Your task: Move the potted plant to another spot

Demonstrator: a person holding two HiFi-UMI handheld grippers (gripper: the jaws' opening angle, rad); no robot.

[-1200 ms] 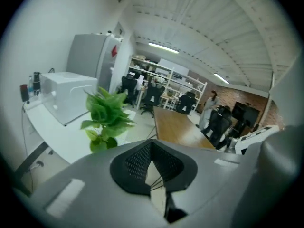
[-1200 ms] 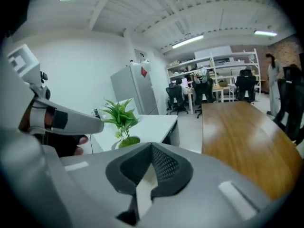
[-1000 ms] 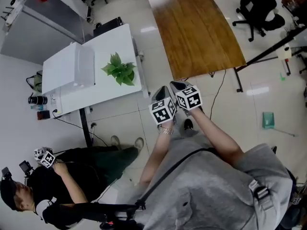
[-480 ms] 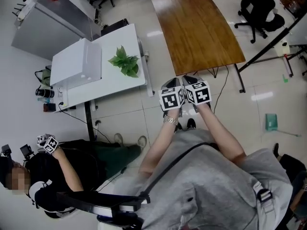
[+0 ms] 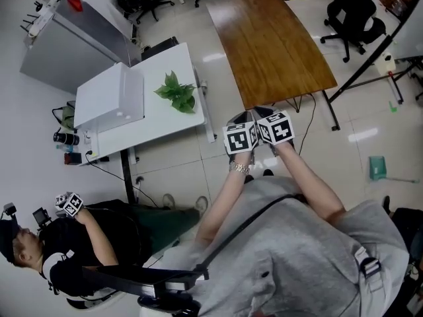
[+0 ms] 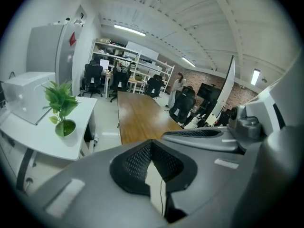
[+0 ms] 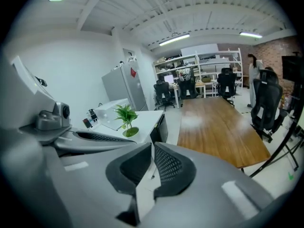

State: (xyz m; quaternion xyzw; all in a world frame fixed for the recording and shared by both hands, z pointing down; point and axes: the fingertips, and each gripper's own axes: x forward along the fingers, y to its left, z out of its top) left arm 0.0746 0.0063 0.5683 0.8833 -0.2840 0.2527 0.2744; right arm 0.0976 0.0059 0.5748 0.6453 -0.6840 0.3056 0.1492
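Green leafy potted plant (image 5: 177, 92) is standing near the edge of the white worktop (image 5: 158, 124). Left gripper (image 6: 151, 144) and right gripper (image 7: 153, 148) are hovering well away, both claws closed together, empty.

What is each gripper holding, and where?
Nothing: left gripper and right gripper are shut, empty; the potted plant stands apart on the white table.

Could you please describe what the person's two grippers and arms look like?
The left gripper and right gripper are alike: grey bodies, black perforated pads, each topped by a white cube with black square markers. The person wears a grey short-sleeved top and a metal wristband on the left wrist.
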